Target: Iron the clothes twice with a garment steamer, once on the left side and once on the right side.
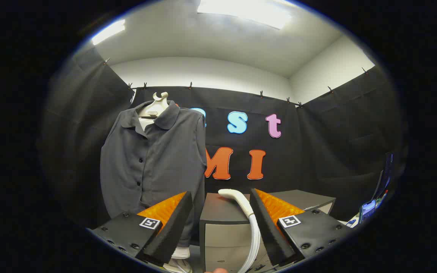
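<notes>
- The tongs (pixel 221 200) are spread wide apart, nothing pinched between the fingers and nothing touching them as far as I can see.
- Right in the gap between the fingers there's a dark box-like cabinet (pixel 224 223) with a lighter front, sitting just ahead of the tips.
- The white steamer head (pixel 235 198) lies on top of that cabinet, closer to the right finger, and its ribbed white hose (pixel 255 239) drops down the cabinet front just beside that finger. The finger partly covers it, so I can't tell if they touch.
- A second dark box (pixel 305 200) sits behind the right finger, next to the first one.
- The clothes: a grey button-up shirt (pixel 154 159) hangs on a pale hanger (pixel 157 106) beyond the left finger, in front of the black cloth wall (pixel 336 144). The left finger hides its lower hem.
- Below the shirt, between the left finger and the cabinet, there's something white (pixel 180 253) near the floor, looks like a stand base but hard to say.
- Far off past the right finger there's a phone-like screen (pixel 368 207), lit up.
</notes>
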